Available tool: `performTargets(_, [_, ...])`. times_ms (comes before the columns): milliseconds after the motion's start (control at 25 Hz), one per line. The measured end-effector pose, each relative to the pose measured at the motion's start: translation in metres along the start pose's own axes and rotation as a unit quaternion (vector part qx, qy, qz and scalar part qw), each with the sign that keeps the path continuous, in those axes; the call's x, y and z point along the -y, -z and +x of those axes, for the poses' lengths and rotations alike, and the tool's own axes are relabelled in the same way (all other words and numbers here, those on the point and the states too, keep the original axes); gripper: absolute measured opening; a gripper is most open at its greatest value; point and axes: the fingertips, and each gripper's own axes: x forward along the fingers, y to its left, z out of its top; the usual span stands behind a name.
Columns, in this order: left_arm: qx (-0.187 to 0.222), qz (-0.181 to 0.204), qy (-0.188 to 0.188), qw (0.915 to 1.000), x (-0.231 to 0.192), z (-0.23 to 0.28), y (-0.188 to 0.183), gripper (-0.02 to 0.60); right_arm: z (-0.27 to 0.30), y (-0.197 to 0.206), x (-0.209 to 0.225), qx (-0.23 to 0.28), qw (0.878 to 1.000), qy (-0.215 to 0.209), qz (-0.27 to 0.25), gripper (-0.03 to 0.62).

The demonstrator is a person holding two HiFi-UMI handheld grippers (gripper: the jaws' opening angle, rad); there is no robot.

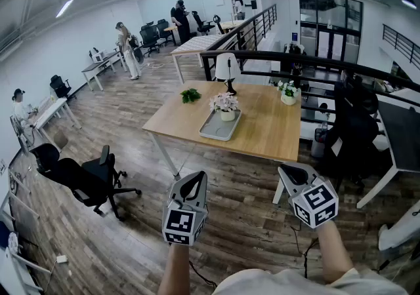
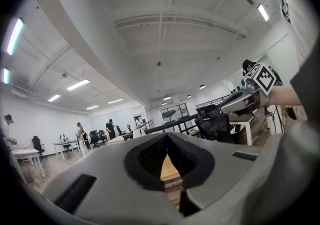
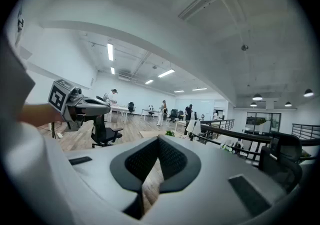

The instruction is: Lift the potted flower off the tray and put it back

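Hovering at lower left, left gripper (image 1: pixel 191 185) over wooden floor (image 1: pixel 243 212), jaws closed together, nothing between. Centre, further off: potted flower (image 1: pixel 226 105) upright on far end of grey tray (image 1: pixel 215 132), on tabletop (image 1: pixel 269 133), well apart from both grippers. Right gripper (image 1: pixel 296 173): jaws pressed together too, empty.

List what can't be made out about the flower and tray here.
- Potted flower: head view, too small to show its pot's rim or how it sits on the tray.
- Flower and tray: gripper views, hidden behind the left gripper and right gripper bodies.
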Motion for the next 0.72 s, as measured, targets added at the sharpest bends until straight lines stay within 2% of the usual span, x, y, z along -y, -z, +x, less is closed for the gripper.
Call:
performTargets(240, [0.0, 0.004, -0.002, 1.0, 0.002, 0.009, -0.002, 0.006, 0.005, -0.003, 0.005, 0.013, 1.0, 0.005, -0.007, 0.02])
performTargets(440, [-0.008, -0.001, -0.002, 1.0, 0.012, 0.011, 0.005, 0.006, 0.002, -0.001, 0.014, 0.034, 0.999, 0.014, 0.016, 0.023])
performTargets(720, [-0.018, 0.0, -0.012, 0.9998, 0.026, 0.022, 0.01, 0.006, -0.002, 0.023, 0.03, 0.017, 1.0, -0.005, 0.023, 0.023])
